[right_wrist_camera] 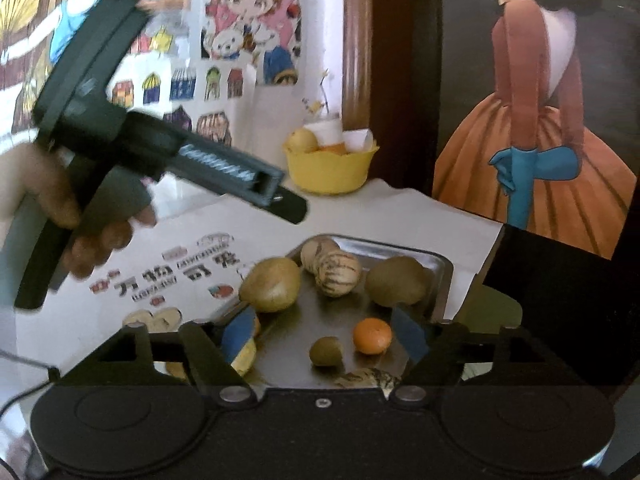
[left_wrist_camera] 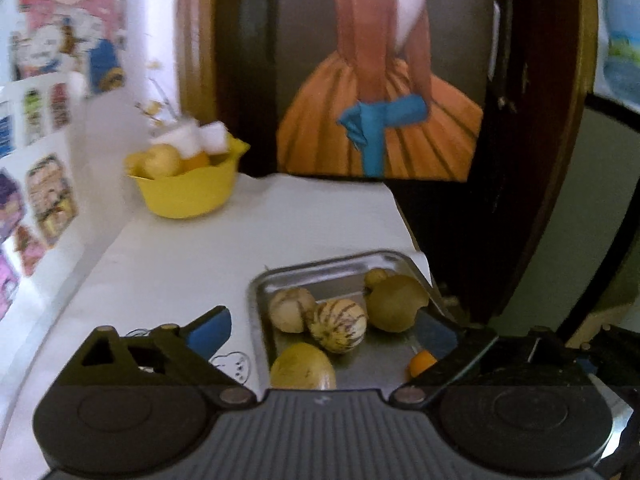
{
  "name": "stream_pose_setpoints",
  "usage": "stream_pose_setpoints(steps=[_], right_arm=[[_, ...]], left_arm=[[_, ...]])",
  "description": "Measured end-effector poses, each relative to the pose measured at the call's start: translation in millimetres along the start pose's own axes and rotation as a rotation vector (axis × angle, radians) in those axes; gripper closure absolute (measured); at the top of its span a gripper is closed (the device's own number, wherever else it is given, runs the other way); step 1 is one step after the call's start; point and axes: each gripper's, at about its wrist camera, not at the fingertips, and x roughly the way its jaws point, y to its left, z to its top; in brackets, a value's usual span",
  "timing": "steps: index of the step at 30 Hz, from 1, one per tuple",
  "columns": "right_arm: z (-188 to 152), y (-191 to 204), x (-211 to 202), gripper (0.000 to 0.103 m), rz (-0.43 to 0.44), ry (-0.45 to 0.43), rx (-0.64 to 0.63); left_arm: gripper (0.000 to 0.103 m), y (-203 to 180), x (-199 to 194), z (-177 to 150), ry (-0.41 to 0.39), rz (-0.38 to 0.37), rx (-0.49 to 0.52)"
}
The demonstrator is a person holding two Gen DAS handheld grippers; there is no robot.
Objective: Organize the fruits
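Note:
A metal tray (left_wrist_camera: 320, 276) (right_wrist_camera: 440, 268) on the white table holds several fruits: striped melons (left_wrist_camera: 338, 325) (right_wrist_camera: 337, 273), brownish-green pears (left_wrist_camera: 394, 308) (right_wrist_camera: 396, 280), a small orange (right_wrist_camera: 372, 335) (left_wrist_camera: 422, 362) and a small green fruit (right_wrist_camera: 326, 351). A yellow bowl (left_wrist_camera: 188, 192) (right_wrist_camera: 330, 170) with fruit and white cups stands at the back. My left gripper (left_wrist_camera: 324, 332) is open and empty just above the tray's near side. My right gripper (right_wrist_camera: 326, 338) is open and empty over the tray, around the small fruits. The left gripper's body (right_wrist_camera: 120, 136) and the hand holding it show in the right wrist view.
The wall on the left carries cartoon stickers (right_wrist_camera: 240, 32). A dark wooden frame and a painting of a woman in an orange dress (left_wrist_camera: 380, 120) stand behind the table. The table's right edge (left_wrist_camera: 404, 216) runs close beside the tray. A printed paper (right_wrist_camera: 192, 272) lies left of the tray.

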Motion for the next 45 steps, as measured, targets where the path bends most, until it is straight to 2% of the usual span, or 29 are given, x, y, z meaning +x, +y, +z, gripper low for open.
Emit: stream_pose_setpoints(steps=[10,21,31,45], right_arm=[[6,21,-35,0.001,-0.039,-0.09,0.061],[2,53,-63,0.001,-0.047,-0.143,0.078],[-13,72,-75,0.001,-0.059,-0.171,0.101],[-47,113,-86,0.001,-0.16,-0.257,0.043]], left_arm=[[0.001,21,-69,-26,-0.157,0.094,-0.114],[0.0,37,-131,-66,-0.269,0.183,-0.161],[0.0,54,-152,-112,-0.281,0.236,-0.219],[0.0,68,-173,-171,-0.3,0.301,-0.271]])
